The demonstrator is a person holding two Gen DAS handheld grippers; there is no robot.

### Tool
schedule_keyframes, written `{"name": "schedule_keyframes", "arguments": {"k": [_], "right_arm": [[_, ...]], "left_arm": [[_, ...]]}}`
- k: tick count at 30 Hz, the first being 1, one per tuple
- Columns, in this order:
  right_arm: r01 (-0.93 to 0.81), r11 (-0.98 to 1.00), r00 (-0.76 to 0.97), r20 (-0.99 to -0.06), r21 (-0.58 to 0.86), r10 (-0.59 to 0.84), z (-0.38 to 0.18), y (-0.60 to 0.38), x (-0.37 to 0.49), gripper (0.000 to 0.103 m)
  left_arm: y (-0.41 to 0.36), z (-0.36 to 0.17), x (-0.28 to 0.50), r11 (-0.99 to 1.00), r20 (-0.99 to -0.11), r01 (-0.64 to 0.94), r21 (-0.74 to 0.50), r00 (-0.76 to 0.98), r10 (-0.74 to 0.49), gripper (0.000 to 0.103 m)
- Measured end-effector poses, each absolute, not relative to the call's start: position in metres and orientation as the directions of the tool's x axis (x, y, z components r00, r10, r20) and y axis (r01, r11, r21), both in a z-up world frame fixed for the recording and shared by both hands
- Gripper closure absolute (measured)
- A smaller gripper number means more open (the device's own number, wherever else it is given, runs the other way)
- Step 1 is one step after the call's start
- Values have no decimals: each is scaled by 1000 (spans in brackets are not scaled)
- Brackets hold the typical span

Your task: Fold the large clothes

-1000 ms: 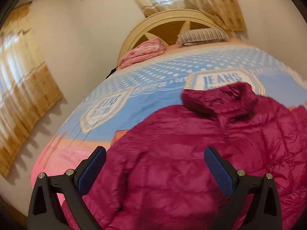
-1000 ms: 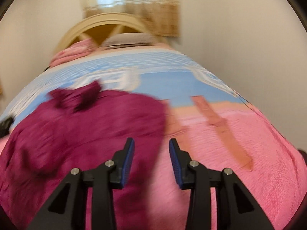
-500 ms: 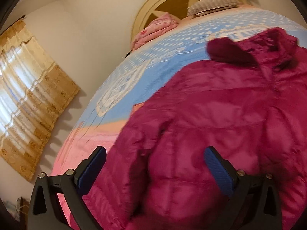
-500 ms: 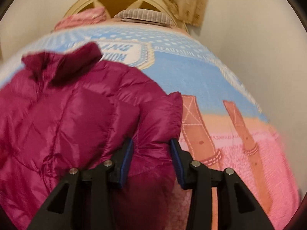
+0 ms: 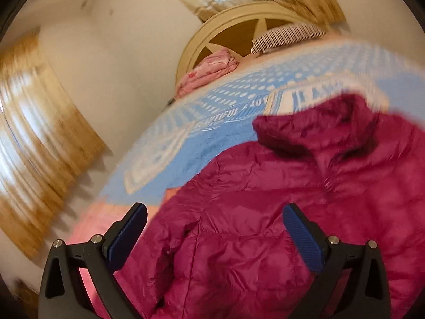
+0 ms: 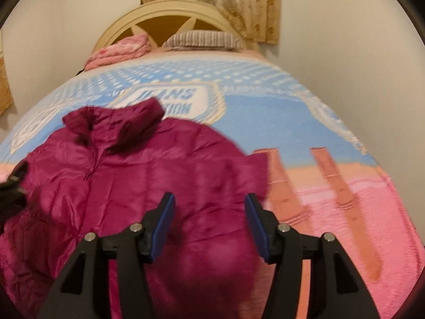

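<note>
A magenta puffer jacket [image 6: 119, 180] lies front up on the bed, its collar [image 6: 114, 122] toward the headboard. My right gripper [image 6: 209, 202] hovers over the jacket's right sleeve. Its jaws are opening, and the fabric lies below and between the pads without being pinched. In the left wrist view the jacket [image 5: 292, 186] fills the lower right. My left gripper [image 5: 215, 212] stands wide open over the jacket's left shoulder and sleeve, holding nothing. A dark piece of the left gripper [image 6: 12, 186] shows at the left edge of the right wrist view.
The bed carries a blue and pink blanket [image 6: 265, 122] printed with lettering. A striped pillow [image 6: 202, 38] and a folded pink quilt [image 6: 119, 50] lie by the arched headboard [image 6: 159, 18]. Walls flank the bed on both sides, and a curtain [image 5: 34, 146] hangs on the left.
The right jaws, closed on the jacket's right sleeve half a second ago, now stand wider with the sleeve lying loose. The left gripper stayed open while its view swung over the jacket.
</note>
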State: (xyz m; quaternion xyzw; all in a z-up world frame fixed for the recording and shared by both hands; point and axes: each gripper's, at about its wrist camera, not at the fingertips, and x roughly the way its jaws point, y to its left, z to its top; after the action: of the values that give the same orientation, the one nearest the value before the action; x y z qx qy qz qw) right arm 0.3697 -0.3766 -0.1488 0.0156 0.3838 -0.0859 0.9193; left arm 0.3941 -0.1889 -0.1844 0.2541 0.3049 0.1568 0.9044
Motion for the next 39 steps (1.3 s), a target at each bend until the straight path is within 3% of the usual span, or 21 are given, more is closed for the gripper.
{"name": "schedule_keyframes", "arguments": {"k": [3,12,33,36,37,39], "right_arm": [[164,985,655,-742,-45,-143,-174,-372,378,45],[147,987,618,-774,-61,-139,-199,-366,383,43],[142,983,605,-775,-119,-182,-202,-359,384,40],[141,990,609,-786,-25,-106,-190,-375,378,40],[179,983,632,-769,23,-97,-180,-386,367,39],[224,970,686,-722,98,-85,-160,-402,342,23]], "left_arm": [[-180,-222,412,782,-497,-116,613,712,495,1],[-150,-241,423,880,-620,-90,466,676,398,1],[-149,-242,423,908,-643,-91,409,678,357,1],[-135,-225,421,927,-679,-92,363,655,331,1],[-126,-215,417,935,-681,-112,335,657,323,1],[-112,-191,401,952,-650,-135,273,703,287,1]]}}
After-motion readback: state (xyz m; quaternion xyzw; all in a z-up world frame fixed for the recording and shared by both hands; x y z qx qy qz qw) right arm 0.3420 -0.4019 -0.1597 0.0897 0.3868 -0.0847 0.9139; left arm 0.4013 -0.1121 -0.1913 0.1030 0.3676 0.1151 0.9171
